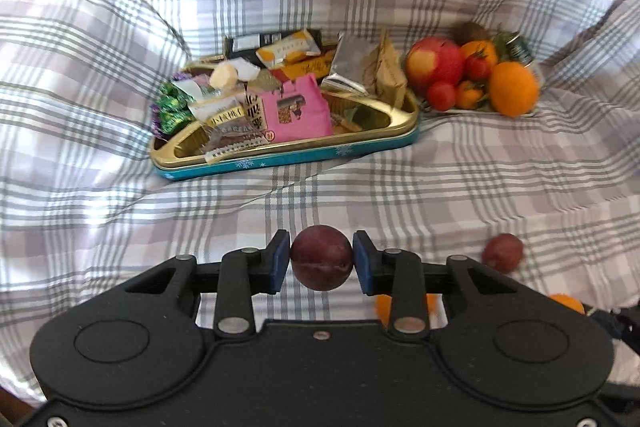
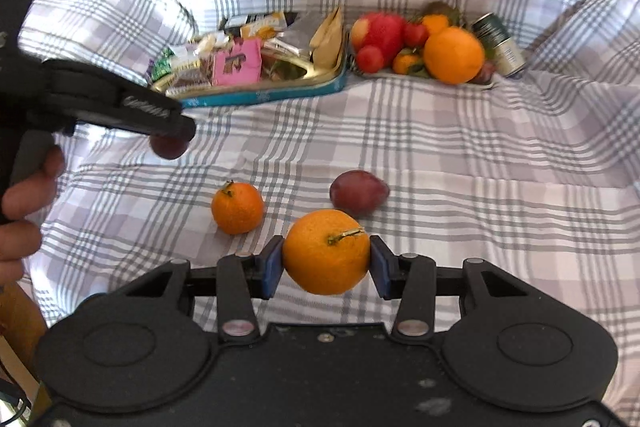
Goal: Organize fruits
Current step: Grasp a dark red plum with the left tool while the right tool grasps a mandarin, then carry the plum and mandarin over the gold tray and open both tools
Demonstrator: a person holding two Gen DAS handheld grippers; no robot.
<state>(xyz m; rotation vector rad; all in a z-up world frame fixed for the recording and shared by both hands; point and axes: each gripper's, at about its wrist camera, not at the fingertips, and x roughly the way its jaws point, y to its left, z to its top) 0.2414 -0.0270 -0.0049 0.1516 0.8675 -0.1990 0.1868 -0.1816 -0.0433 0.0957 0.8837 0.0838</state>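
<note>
Surface: checked cloth (image 2: 440,155), draped up behind.
Back left: tin (image 1: 288,157) of snack packets.
Back right: plate (image 2: 486,85) heaped with fruit, likely where yours belong.
Your left gripper (image 1: 321,258): jaws pinching a plum (image 1: 321,257), held off the cloth for carrying.
Loose on the cloth: one mandarin (image 2: 237,207), one plum (image 2: 358,193).
Your right gripper (image 2: 326,261): jaws clamped on an orange (image 2: 326,251), stem up.

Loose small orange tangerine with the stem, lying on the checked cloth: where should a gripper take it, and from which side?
Grip the small orange tangerine across its round middle, coming from above. Its stem points up and leftward, so keep the pads off it. The dark purple plum lies apart to its right, leaving both flanks free.
</note>
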